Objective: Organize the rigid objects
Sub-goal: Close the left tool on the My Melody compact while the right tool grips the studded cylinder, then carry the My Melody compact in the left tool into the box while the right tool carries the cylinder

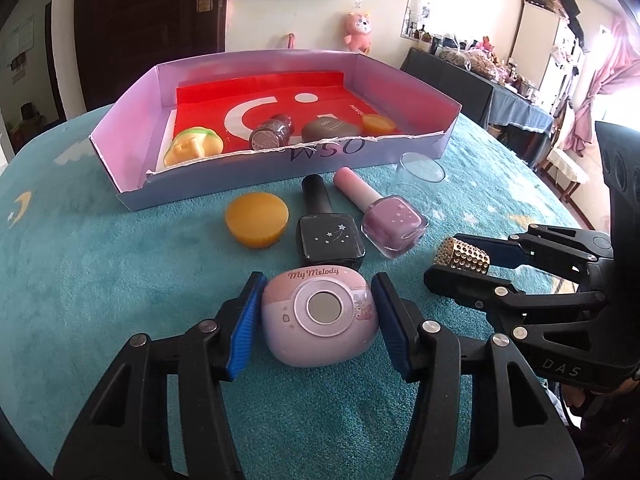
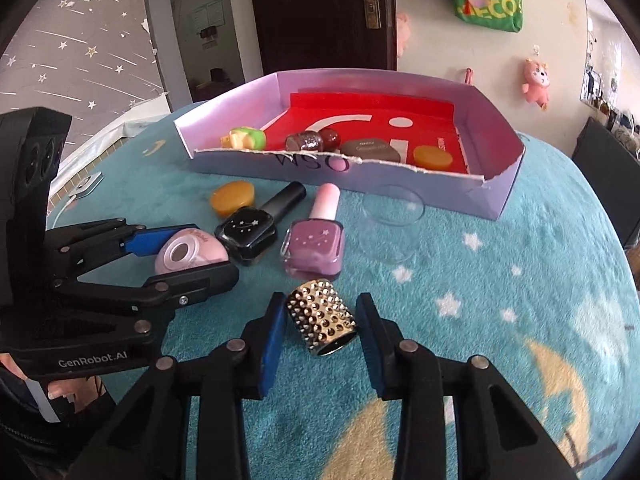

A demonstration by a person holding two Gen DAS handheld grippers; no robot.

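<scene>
My left gripper (image 1: 318, 314) is open around a pink My Melody case (image 1: 319, 318) lying on the teal blanket; its blue pads stand just beside the case's sides. My right gripper (image 2: 322, 326) is open around a gold studded cylinder (image 2: 323, 322), with small gaps on both sides. It also shows in the left wrist view (image 1: 466, 258). Ahead lie a black nail polish bottle (image 1: 326, 226), a mauve nail polish bottle (image 1: 390, 220), a yellow disc (image 1: 257, 220) and a clear cup (image 1: 418, 184). A lilac box (image 1: 128, 118) with a red liner holds several small items.
The box holds a yellow-green toy (image 1: 192, 146), a glitter jar (image 1: 272, 132), a grey case (image 1: 330, 130) and a second yellow disc (image 1: 378, 123). A dark door (image 2: 324, 12) and a wall stand behind the table. A cluttered side table (image 1: 500, 80) stands at right.
</scene>
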